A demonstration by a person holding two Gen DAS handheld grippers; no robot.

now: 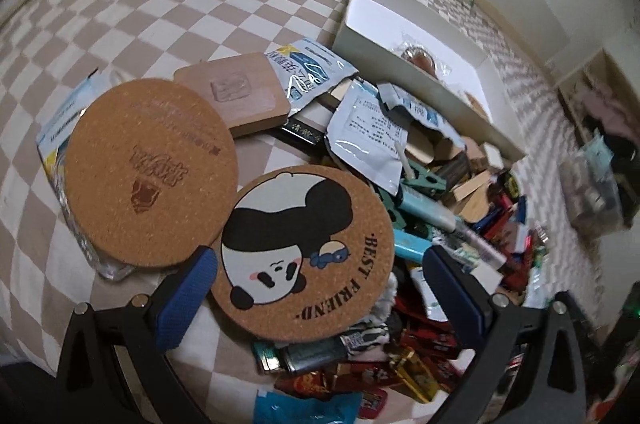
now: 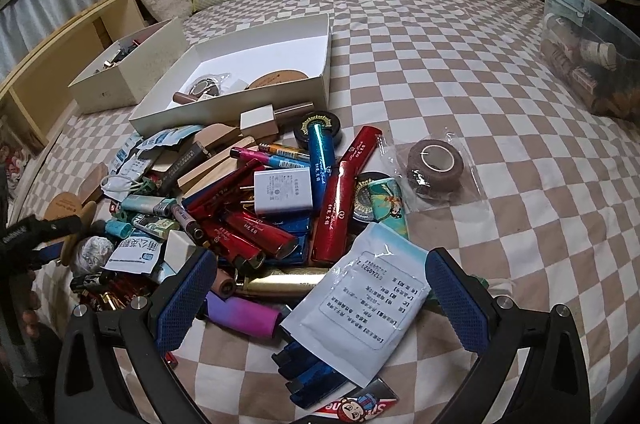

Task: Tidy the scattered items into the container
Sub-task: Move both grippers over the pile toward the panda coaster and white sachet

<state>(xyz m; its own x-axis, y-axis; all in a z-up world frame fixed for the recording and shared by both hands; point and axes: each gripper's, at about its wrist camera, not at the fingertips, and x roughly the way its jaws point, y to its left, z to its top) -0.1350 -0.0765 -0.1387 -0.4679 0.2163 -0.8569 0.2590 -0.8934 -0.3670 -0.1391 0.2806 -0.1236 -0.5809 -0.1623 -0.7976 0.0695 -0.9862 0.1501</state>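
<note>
While the left gripper point(image 1: 318, 262) stands wide open with its blue pads either side of the panda cork coaster point(image 1: 304, 248) and nothing yet pinched, the first risk is plain: that coaster lies flat on top of the heap, partly overlapping the plain cork coaster point(image 1: 150, 171) at its 10 o'clock, so a closing squeeze on the thin edge could skid it sideways or drag the neighbour along. The right gripper point(image 2: 320, 288) is likewise fully spread and holds nothing, hovering over a white sachet point(image 2: 360, 312) that lies loosely on the pile of lighters and tubes point(image 2: 260, 207); a flat foil packet may buckle and slip out, and a low approach could nudge the round tubes so they roll off across the checked bed cover point(image 2: 460, 71). The white open box point(image 2: 256, 63), the likely container, sits at 11 o'clock from the pile in the right view, just beside the heap, and already holds a few things. A taped roll in a clear bag point(image 2: 434, 163) lies apart at 2 o'clock and could be overlooked. Both grippers work close together, so a collision is possible.
</note>
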